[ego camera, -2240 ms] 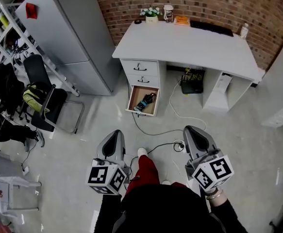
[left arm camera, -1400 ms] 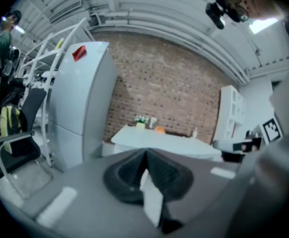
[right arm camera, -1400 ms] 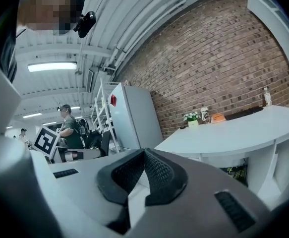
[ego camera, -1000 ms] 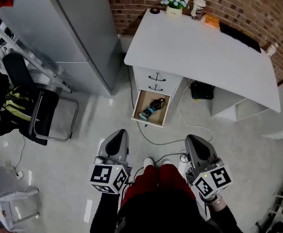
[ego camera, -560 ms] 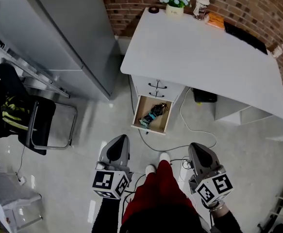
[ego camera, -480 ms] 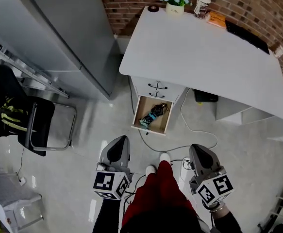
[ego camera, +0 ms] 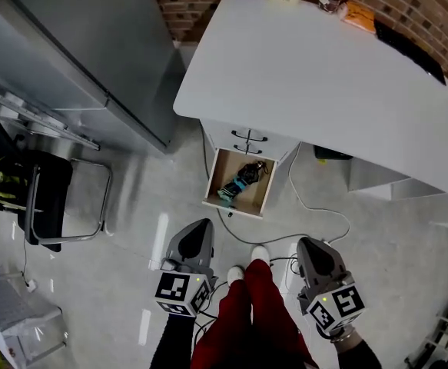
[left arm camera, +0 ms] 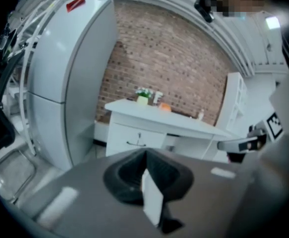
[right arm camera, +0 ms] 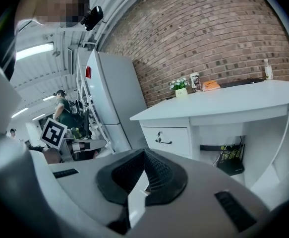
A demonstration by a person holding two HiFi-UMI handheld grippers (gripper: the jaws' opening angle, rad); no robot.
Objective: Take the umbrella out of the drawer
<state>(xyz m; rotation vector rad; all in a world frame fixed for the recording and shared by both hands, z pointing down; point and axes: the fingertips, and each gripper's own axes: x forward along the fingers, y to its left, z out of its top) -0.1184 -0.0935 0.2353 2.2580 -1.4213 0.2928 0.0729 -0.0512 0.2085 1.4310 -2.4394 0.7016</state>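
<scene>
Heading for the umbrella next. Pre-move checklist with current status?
1. Drawer open: the bottom one is pulled out. Ok.
2. Umbrella exposed: it lies in the drawer with nothing over it. Ok.
3. Left gripper ready to grasp: jaws together, nothing between them. Not ok, open it first.
4. Right gripper ready: jaws together, empty. Not ok.
5. Within reach: both grippers are well short of the drawer, at the person's feet. Not ok.
6. Footing: a white cable trails over the floor beside the drawer. Cannot tell if it crosses the path.
</scene>
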